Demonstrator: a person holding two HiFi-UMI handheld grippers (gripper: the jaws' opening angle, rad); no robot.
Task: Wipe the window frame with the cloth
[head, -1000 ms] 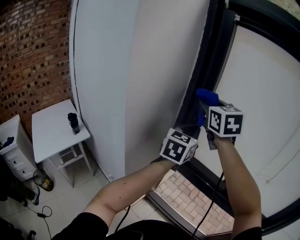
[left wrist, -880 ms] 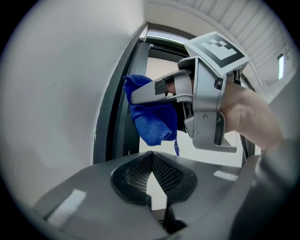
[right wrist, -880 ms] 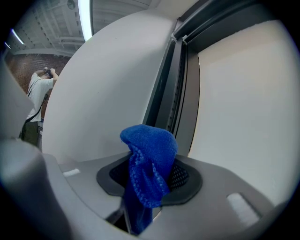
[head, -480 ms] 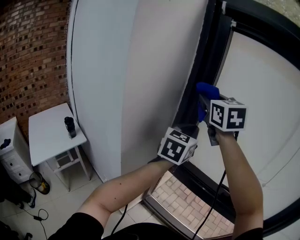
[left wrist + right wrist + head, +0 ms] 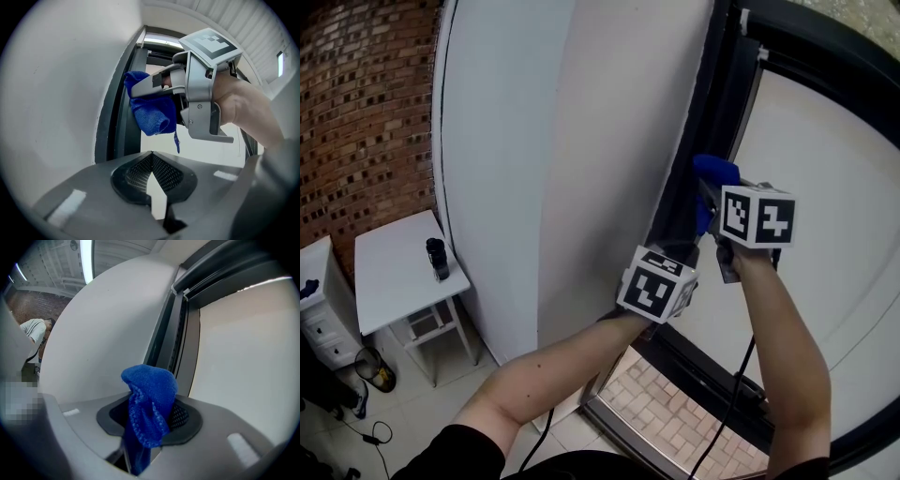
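Observation:
A blue cloth [image 5: 713,172] [image 5: 149,401] [image 5: 151,107] is bunched in my right gripper [image 5: 709,199] [image 5: 152,425], which is shut on it and holds it close against the dark window frame [image 5: 709,122] [image 5: 174,329] [image 5: 119,112]. The frame runs upright between a white wall and a pale pane. My left gripper [image 5: 680,281] [image 5: 151,176] sits just below and left of the right one, shut with nothing between its jaws, pointing up along the frame.
A white wall panel [image 5: 562,141] stands left of the frame and a pale pane [image 5: 825,216] right of it. Below lie a brick-patterned sill [image 5: 675,394], a small white table [image 5: 398,272] with a dark bottle [image 5: 438,258], and a brick wall [image 5: 356,112].
The view has shifted slightly; both grippers have stayed by the frame, with the cloth edging a little higher along it. The grips are unchanged.

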